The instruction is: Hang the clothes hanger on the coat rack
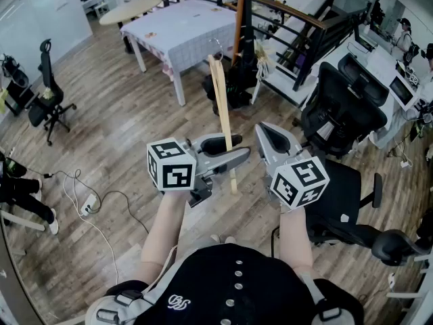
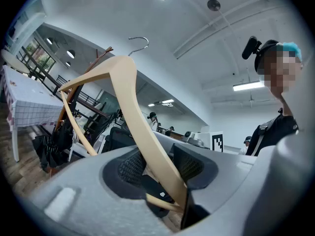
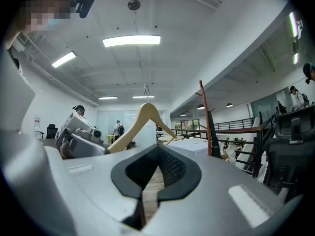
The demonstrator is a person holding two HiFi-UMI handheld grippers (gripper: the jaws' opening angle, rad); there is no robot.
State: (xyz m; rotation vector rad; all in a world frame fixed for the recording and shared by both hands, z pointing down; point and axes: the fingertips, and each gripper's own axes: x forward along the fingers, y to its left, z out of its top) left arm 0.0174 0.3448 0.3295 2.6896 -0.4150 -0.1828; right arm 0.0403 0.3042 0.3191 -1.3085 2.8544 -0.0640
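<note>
A pale wooden clothes hanger (image 1: 222,107) with a metal hook (image 1: 216,46) stands almost upright in front of me. My left gripper (image 1: 233,149) is shut on its lower arm. In the left gripper view the hanger (image 2: 133,112) runs up from between the black pads (image 2: 132,167), with its hook (image 2: 139,42) at the top. The coat rack (image 1: 238,19) is a reddish-brown pole beyond the hanger, beside the table. My right gripper (image 1: 269,135) sits just right of the hanger, shut and holding nothing. From the right gripper view (image 3: 156,176) I see the hanger (image 3: 145,119) to the left and the rack pole (image 3: 205,117) to the right.
A table with a white cloth (image 1: 196,26) stands behind the rack, with dark bags at its base (image 1: 233,90). Black office chairs (image 1: 342,107) crowd the right side, and another chair (image 1: 49,100) stands on the left. Cables and a power strip (image 1: 88,205) lie on the wooden floor.
</note>
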